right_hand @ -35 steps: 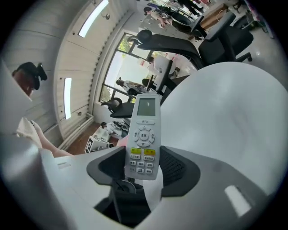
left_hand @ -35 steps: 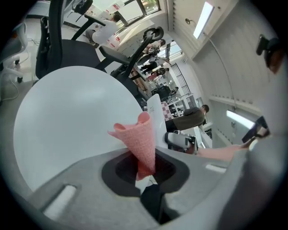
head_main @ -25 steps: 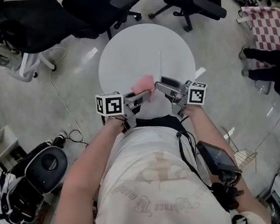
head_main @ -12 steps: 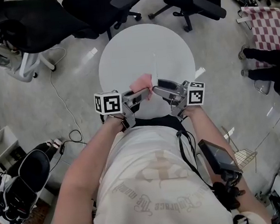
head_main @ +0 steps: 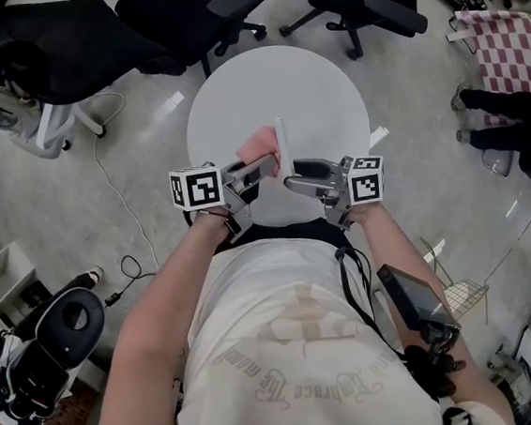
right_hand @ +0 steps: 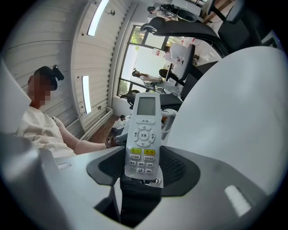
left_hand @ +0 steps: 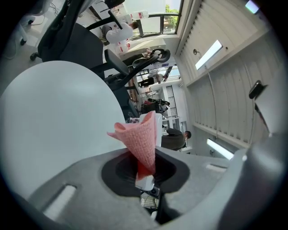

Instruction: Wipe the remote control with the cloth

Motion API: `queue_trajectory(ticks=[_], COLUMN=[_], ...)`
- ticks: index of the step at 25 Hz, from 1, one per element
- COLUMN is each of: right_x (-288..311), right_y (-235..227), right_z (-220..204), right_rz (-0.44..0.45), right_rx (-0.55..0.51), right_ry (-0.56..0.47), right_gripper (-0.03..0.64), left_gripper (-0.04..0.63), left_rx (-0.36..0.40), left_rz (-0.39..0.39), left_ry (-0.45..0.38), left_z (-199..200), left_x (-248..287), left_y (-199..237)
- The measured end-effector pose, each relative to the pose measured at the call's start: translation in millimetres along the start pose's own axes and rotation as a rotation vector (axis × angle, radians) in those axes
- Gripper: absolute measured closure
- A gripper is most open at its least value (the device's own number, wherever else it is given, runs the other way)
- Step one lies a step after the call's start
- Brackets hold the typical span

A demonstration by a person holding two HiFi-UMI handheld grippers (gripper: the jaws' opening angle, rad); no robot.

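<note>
Nearest, in the right gripper (head_main: 297, 173): the remote control (right_hand: 143, 139), clamped by its lower end and held upright, probably to leave its faces free for wiping. Just beside it, in the left gripper (head_main: 263, 167): the pink cloth (left_hand: 141, 139), pinched at its bottom, free end up at the remote's side, contact uncertain. Beyond and below both, the round white counter (head_main: 328, 87).

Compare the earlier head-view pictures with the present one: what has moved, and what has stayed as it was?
Both tools drifted up the picture, further over the round table. The right tool swung the remote control leftwards, so it now stands close beside the pink cloth in the left tool; contact is unclear. Unchanged: each tool keeps its grip, and nothing was let go.
</note>
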State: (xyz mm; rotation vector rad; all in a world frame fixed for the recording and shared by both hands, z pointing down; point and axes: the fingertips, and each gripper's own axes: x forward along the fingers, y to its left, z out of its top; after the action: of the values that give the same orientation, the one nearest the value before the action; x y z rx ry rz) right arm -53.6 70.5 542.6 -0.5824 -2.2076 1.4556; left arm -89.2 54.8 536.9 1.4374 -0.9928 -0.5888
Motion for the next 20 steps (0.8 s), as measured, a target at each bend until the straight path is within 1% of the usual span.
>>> queue_trajectory(ticks=[9, 15, 17, 20], right_x=[3.5, 7.2, 7.5, 6.6], right_y=[-4.7, -1.7, -1.1, -3.3], right_z=[-14.4, -23.1, -25.2, -24.8], right_rz=[-0.013, 0.002, 0.003, -0.009], right_rx=[-0.038, -0.064, -0.067, -0.063], right_ry=[0.087, 0.134, 0.143, 0.135], right_gripper=[0.371, 0.373, 0.371, 0.373], left_gripper=[0.554, 0.554, 0.554, 0.552], left_rx=[0.008, 0.003, 0.004, 0.007], left_rz=[0.006, 0.011, 0.011, 0.012], left_ry=[-0.064, -0.119, -0.126, -0.113], left_z=[33.2, 55.0, 58.3, 54.6], left_x=[-2.6, -8.9, -9.8, -8.2], left_y=[1.2, 4.3, 4.7, 3.7])
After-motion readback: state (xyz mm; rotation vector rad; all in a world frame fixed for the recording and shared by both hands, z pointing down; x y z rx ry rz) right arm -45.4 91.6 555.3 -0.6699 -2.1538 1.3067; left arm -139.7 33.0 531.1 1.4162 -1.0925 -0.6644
